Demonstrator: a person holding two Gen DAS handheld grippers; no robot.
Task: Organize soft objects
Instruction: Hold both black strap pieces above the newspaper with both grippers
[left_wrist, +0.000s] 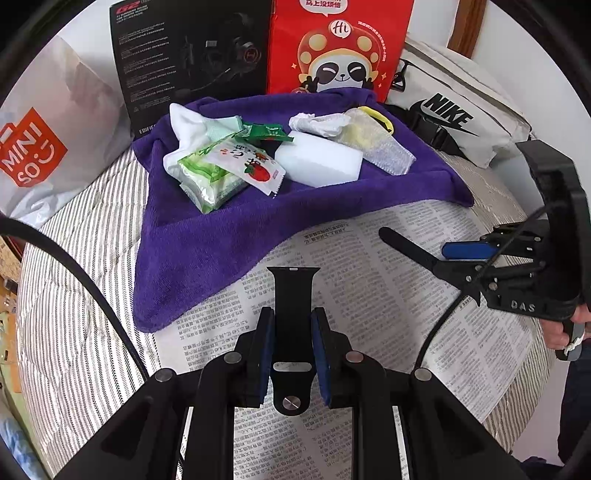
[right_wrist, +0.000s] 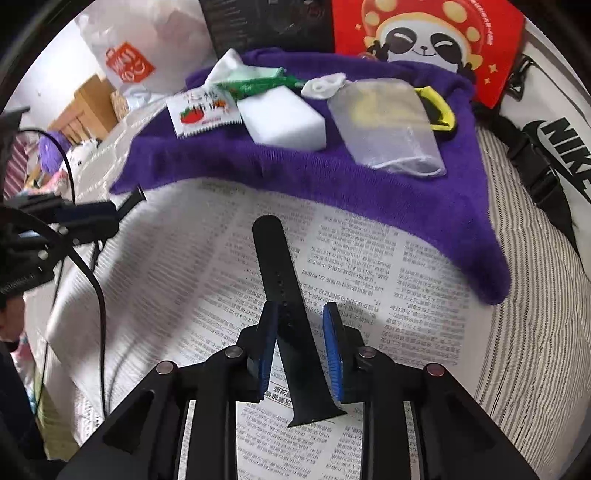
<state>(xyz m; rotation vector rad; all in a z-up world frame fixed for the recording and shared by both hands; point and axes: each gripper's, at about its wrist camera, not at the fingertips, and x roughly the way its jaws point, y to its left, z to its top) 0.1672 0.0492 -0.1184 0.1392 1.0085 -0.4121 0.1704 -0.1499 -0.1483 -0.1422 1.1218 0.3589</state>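
Each gripper holds a black watch strap half over a newspaper (left_wrist: 369, 277). My left gripper (left_wrist: 293, 328) is shut on the short buckle strap (left_wrist: 293, 295). My right gripper (right_wrist: 301, 321) is shut on the long holed strap (right_wrist: 280, 280), which touches its left pad and leaves a gap at the right; it also shows in the left wrist view (left_wrist: 410, 251). Beyond lies a purple towel (left_wrist: 221, 236) carrying a white sponge (left_wrist: 317, 158), tissue pack (left_wrist: 207, 181), snack sachet (left_wrist: 255, 166), white sock (left_wrist: 184, 125), crumpled tissue (left_wrist: 317, 123) and a clear bag (left_wrist: 376, 144).
A black headset box (left_wrist: 192, 55), a red panda bag (left_wrist: 340, 48) and a white Nike bag (left_wrist: 450, 118) stand behind the towel. A Miniso bag (left_wrist: 48, 136) is at the left. All rests on a striped bed cover (left_wrist: 85, 295).
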